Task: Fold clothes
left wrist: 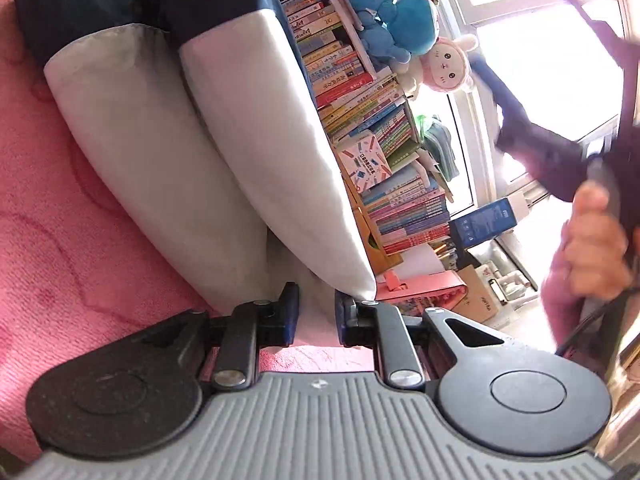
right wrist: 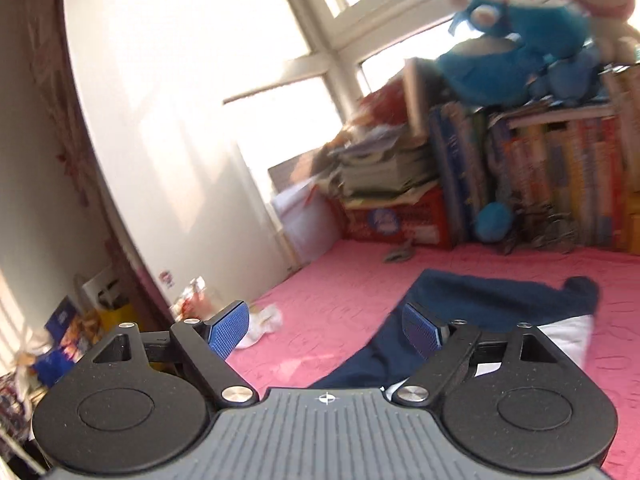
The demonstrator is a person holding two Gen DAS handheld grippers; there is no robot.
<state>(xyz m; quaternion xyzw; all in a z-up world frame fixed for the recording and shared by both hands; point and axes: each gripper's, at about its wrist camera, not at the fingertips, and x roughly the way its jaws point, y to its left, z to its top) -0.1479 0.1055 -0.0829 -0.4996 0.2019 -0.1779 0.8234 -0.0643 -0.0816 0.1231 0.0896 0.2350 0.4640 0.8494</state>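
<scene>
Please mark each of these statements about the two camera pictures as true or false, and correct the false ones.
1. The trousers are navy with grey lower legs. True.
2. The bed cover is green. False: it is pink.
3. The right tongs are shut on the trousers. False: their jaws stand wide apart and hold nothing.
4. Plush toys sit on top of the books. True.
5. The left tongs are open, close to the trouser hems. True.
6. The window is dark. False: bright daylight comes through it.
</scene>
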